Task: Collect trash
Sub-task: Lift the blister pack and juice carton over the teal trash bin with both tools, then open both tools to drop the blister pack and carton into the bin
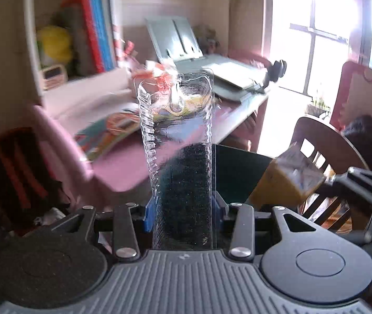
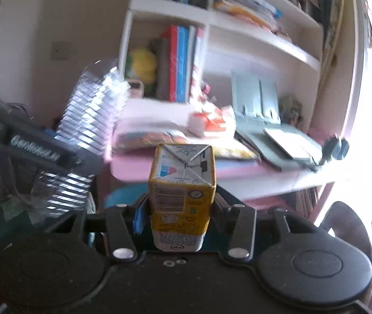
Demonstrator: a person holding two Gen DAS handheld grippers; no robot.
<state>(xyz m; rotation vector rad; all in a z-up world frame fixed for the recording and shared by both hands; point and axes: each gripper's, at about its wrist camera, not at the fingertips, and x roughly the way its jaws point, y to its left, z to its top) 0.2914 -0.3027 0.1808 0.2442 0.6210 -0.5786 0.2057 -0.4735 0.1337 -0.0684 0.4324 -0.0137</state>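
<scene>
My left gripper [image 1: 183, 209] is shut on a tall clear plastic blister pack [image 1: 180, 136], which stands upright between its blue pads. To the right, my right gripper [image 1: 324, 180] holds a yellow drink carton [image 1: 288, 180] tilted. In the right wrist view the same right gripper [image 2: 182, 209] is shut on the yellow drink carton [image 2: 183, 191], whose folded white top faces forward. At the left, the ribbed clear plastic pack [image 2: 94, 110] sticks up from my left gripper [image 2: 78, 157]. Both views are blurred.
A pink desk [image 1: 123, 167] carries colourful booklets [image 1: 110, 130], a grey document stand [image 1: 175, 39] and red-white packets [image 2: 209, 120]. A white bookshelf [image 2: 238, 39] holds books. A dark wooden chair [image 1: 324, 151] stands at the right near a bright window [image 1: 316, 26]. A dark green shape [image 1: 238, 172] lies below.
</scene>
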